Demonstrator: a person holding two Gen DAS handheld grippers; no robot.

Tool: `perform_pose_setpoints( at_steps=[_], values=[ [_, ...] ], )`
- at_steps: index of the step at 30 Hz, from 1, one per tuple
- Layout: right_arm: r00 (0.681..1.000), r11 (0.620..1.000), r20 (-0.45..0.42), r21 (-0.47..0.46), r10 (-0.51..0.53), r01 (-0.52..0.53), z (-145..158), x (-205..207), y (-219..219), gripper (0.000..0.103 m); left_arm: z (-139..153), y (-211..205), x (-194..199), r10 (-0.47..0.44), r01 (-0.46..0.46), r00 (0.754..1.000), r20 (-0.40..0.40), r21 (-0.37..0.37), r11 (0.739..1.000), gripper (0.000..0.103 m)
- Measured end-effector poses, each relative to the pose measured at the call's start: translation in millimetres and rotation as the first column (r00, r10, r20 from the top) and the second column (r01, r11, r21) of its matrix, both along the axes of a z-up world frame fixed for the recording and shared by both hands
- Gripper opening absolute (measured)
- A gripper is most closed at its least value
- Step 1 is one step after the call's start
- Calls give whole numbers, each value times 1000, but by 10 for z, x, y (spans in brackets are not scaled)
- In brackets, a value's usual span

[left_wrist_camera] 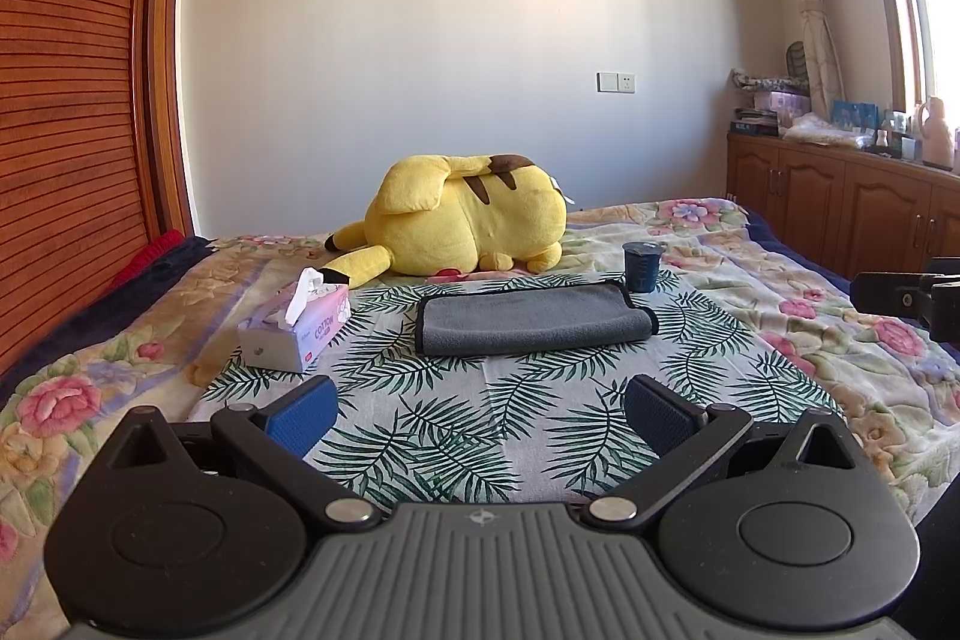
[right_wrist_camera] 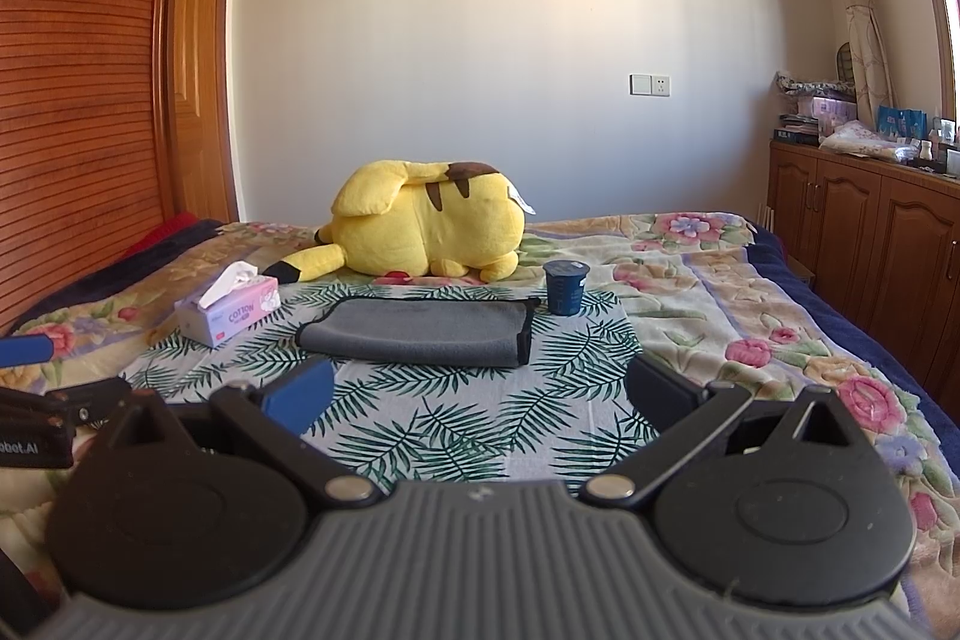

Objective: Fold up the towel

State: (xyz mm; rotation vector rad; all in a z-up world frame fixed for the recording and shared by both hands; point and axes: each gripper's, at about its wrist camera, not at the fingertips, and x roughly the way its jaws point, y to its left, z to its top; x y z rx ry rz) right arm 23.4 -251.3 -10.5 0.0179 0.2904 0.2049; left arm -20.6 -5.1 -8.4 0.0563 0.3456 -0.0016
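Observation:
A grey towel with black trim lies folded on a palm-leaf cloth on the bed; it also shows in the right wrist view. My left gripper is open and empty, held back from the towel's near edge. My right gripper is open and empty, also short of the towel. Part of the right gripper shows at the right edge of the left wrist view, and part of the left gripper at the left edge of the right wrist view.
A pink tissue box sits left of the towel. A dark blue cup stands at its far right corner. A yellow plush toy lies behind. Wooden cabinets line the right; a slatted wooden wardrobe stands left.

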Motion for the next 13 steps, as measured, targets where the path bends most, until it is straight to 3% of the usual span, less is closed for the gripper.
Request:
perform_pose_setpoints(
  at_steps=[13],
  values=[
    [1000, 1000, 0, 0, 0, 0, -2, -2, -1, 103, 2, -2, -8, -1, 1, 1000, 0, 2, 1000, 87]
  ],
)
